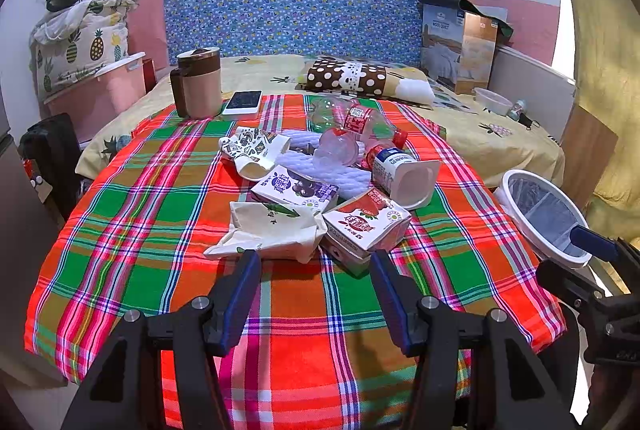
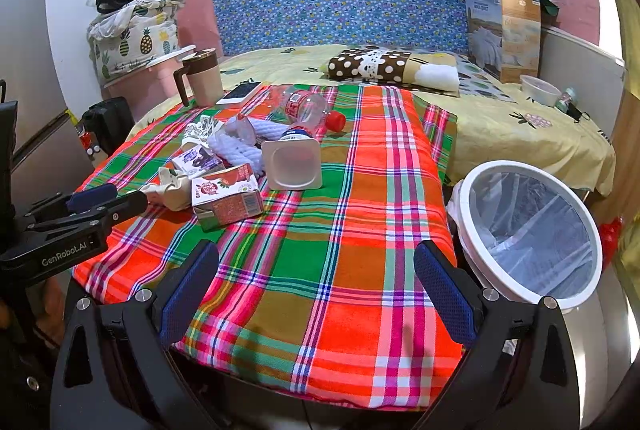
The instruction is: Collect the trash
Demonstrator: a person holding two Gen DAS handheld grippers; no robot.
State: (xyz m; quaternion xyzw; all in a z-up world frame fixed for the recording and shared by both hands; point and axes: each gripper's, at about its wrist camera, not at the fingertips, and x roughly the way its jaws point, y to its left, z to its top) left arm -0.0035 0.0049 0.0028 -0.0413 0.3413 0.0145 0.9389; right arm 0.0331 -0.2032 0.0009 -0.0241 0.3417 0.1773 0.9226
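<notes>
1. While the bed (image 2: 500, 134) in its yellow sheet is filling the back of the room, a table (image 2: 320, 270) under a bright plaid cloth is standing in front of it, carrying a heap of trash.
2. A white-rimmed bin (image 2: 532, 230) lined with a clear bag is sitting just beside the table's right edge, tilting its mouth toward the cameras.
3. The left gripper (image 1: 316, 262) is hovering low over the near side of the table, its jaws spreading wide and holding nothing, with their tips just short of the crumpled white carton (image 1: 272, 230) and the red carton (image 1: 366, 226).
4. The right gripper (image 2: 316, 262) is hanging over bare cloth nearer the bin, its jaws likewise gaping and empty.
5. A tan mug (image 1: 200, 82) with a dark lid is standing upright at the table's far left corner, a phone (image 1: 243, 102) lying just beside it.
6. Within the heap, a white yogurt cup (image 1: 404, 174) is lying on its side, a clear plastic bottle (image 1: 356, 122) with a red cap is lying behind it, and a purple carton (image 1: 296, 188) is touching the white one.
</notes>
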